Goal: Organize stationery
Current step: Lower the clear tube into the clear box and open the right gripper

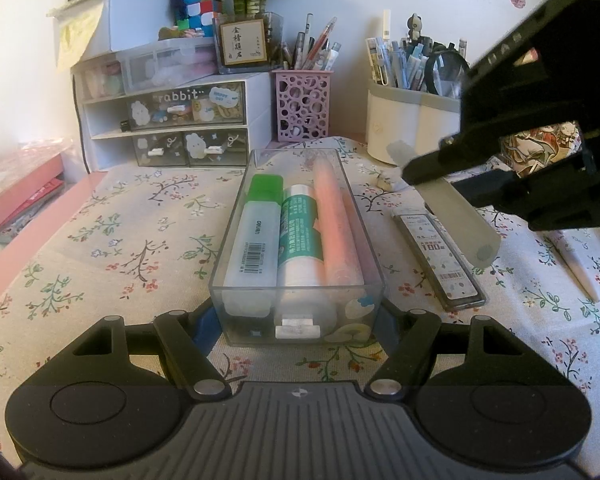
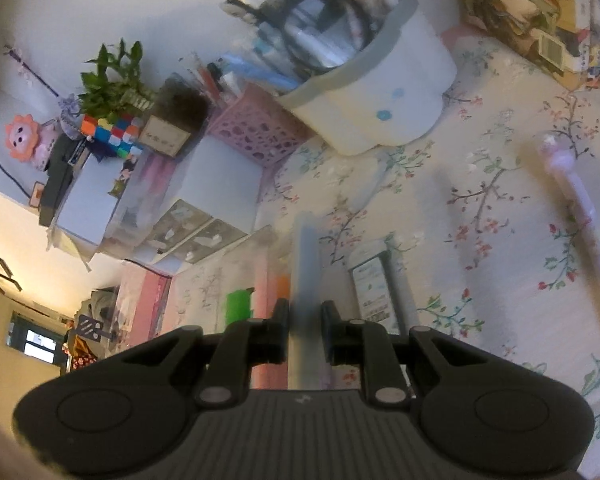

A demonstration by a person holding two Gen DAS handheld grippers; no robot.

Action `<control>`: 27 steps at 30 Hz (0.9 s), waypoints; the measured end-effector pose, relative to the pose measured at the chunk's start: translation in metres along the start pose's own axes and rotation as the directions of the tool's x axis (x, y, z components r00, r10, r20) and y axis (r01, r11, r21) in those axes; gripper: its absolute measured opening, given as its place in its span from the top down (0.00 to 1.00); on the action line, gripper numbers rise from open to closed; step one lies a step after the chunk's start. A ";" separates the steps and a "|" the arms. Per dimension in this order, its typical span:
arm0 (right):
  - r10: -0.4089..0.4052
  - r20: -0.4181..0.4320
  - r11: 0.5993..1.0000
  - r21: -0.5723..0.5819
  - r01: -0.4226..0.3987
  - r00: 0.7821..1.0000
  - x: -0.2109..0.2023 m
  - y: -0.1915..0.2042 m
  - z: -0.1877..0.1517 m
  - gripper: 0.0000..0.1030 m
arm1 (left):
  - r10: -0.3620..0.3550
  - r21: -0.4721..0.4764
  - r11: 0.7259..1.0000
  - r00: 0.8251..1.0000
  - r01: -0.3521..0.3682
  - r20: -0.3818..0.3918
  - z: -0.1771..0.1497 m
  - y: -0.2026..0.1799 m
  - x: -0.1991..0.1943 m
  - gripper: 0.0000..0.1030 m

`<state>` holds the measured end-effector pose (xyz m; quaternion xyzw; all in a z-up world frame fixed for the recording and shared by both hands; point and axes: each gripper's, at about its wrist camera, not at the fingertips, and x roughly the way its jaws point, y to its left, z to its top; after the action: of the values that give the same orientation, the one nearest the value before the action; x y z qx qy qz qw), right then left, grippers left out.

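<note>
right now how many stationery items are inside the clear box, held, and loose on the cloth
In the clear box: 3 (green-capped glue, white bottle with green label, pink tube)
Held by the right gripper: 1 (grey tube)
Loose on the cloth: 2 (lead refill case, white pen)
Total: 6

My right gripper [image 2: 305, 334]: jaws closed on a grey tube [image 2: 306, 264] that points away from me. Beyond it, blurred: floral cloth [image 2: 500, 200], lead case [image 2: 374, 284] right of the tube, white pen [image 2: 592, 232] far right, green cap [image 2: 239, 304] left, white holder [image 2: 380, 108] and pink basket [image 2: 256, 132] behind.
</note>
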<state>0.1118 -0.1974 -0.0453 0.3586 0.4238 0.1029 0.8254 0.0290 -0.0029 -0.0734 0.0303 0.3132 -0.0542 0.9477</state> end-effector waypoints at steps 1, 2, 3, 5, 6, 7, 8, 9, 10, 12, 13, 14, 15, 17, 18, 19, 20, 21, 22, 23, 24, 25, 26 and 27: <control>0.003 -0.002 1.000 -0.003 -0.003 1.000 0.000 0.002 0.000 0.87 | 0.000 0.000 1.000 1.000 0.000 0.000 0.000 0.000 0.000 0.30; 0.006 -0.005 1.000 -0.005 -0.006 1.000 0.000 0.005 -0.001 0.87 | 0.000 -0.001 1.000 1.000 0.000 0.000 0.000 0.000 0.000 0.30; 0.009 -0.006 1.000 -0.010 -0.009 1.000 0.001 0.008 -0.001 0.87 | 0.000 -0.001 1.000 1.000 0.000 0.000 0.000 0.000 0.000 0.30; 0.010 -0.009 1.000 -0.022 -0.010 1.000 0.003 0.014 -0.001 0.87 | 0.000 0.000 1.000 1.000 0.000 0.000 0.000 0.000 0.000 0.30; 0.009 -0.010 1.000 -0.028 -0.009 1.000 0.004 0.017 -0.001 0.87 | 0.000 0.000 1.000 1.000 0.000 0.000 0.000 0.000 0.000 0.30; 0.010 -0.013 0.999 -0.035 -0.011 1.000 0.005 0.020 -0.002 0.87 | 0.000 0.000 1.000 1.000 0.000 0.000 0.000 0.000 0.000 0.30; 0.015 -0.016 0.999 -0.041 -0.016 1.000 0.005 0.023 -0.003 0.87 | 0.000 0.000 1.000 1.000 0.000 0.000 0.000 0.000 0.000 0.30; 0.022 -0.023 0.999 -0.048 -0.024 0.999 0.007 0.026 -0.003 0.87 | 0.000 0.000 1.000 1.000 0.000 0.001 0.000 0.000 0.000 0.30; 0.027 -0.028 0.998 -0.055 -0.028 0.999 0.008 0.030 -0.003 0.87 | 0.000 0.000 1.000 1.000 0.000 0.000 0.000 0.000 0.000 0.30; 0.025 -0.033 0.997 -0.073 -0.027 0.999 0.011 0.037 -0.003 0.87 | 0.000 0.000 1.000 1.000 0.000 0.000 0.000 0.000 0.000 0.30; 0.027 -0.037 0.997 -0.078 -0.030 0.999 0.013 0.039 -0.002 0.87 | 0.000 0.000 1.000 1.000 0.000 0.000 0.000 0.000 0.000 0.30; 0.032 -0.042 0.996 -0.082 -0.036 0.999 0.015 0.042 -0.002 0.87 | 0.000 0.000 1.000 1.000 0.000 0.000 0.000 0.000 0.000 0.30; 0.036 -0.051 0.996 -0.085 -0.041 0.998 0.017 0.044 -0.001 0.87 | 0.000 0.000 1.000 1.000 0.000 0.000 0.000 0.000 0.000 0.30; 0.033 -0.065 0.995 -0.089 -0.039 0.997 0.022 0.047 -0.001 0.87 | 0.000 -0.001 1.000 1.000 0.000 0.000 0.000 0.000 0.000 0.30; 0.033 -0.073 0.995 -0.093 -0.040 0.997 0.024 0.049 -0.001 0.87 | 0.001 -0.001 1.000 1.000 -0.001 0.000 0.000 0.000 0.000 0.30; 0.032 -0.080 0.995 -0.094 -0.040 0.996 0.026 0.050 -0.002 0.87 | 0.000 0.000 1.000 1.000 0.000 0.000 0.000 0.000 0.000 0.30; 0.033 -0.090 0.995 -0.093 -0.041 0.995 0.029 0.050 -0.002 0.87 | 0.000 -0.001 1.000 1.000 0.000 0.000 0.000 0.000 0.000 0.30; 0.035 -0.100 0.995 -0.087 -0.044 0.994 0.031 0.049 -0.003 0.87 | 0.000 0.000 1.000 1.000 0.000 0.000 0.000 0.000 0.000 0.30; 0.036 -0.110 0.996 -0.080 -0.045 0.993 0.034 0.049 -0.003 0.87 | 0.000 0.000 1.000 1.000 0.000 0.000 0.000 0.000 0.000 0.30; 0.037 -0.114 0.996 -0.076 -0.046 0.993 0.035 0.049 -0.004 0.87 | 0.000 0.000 1.000 1.000 0.000 0.000 0.001 0.000 0.001 0.30; 0.038 -0.116 0.996 -0.079 -0.047 0.993 0.037 0.050 -0.004 0.87 | -0.001 0.001 1.000 1.000 0.001 0.000 0.001 0.000 0.001 0.30; 0.037 -0.119 0.996 -0.082 -0.047 0.992 0.038 0.051 -0.004 0.87 | -0.001 0.002 1.000 1.000 0.001 0.000 0.001 0.000 0.001 0.30; 0.036 -0.122 0.995 -0.084 -0.046 0.992 0.039 0.052 -0.003 0.87 | -0.002 0.001 1.000 1.000 0.002 0.000 0.001 0.000 0.001 0.30; 0.036 -0.126 0.995 -0.087 -0.047 0.991 0.040 0.053 -0.003 0.87 | -0.003 0.001 1.000 1.000 0.003 0.000 0.001 0.000 0.001 0.30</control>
<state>0.1414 -0.1387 -0.0356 0.3227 0.4617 0.1611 0.8104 0.0307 -0.0033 -0.0731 0.0304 0.3130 -0.0556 0.9476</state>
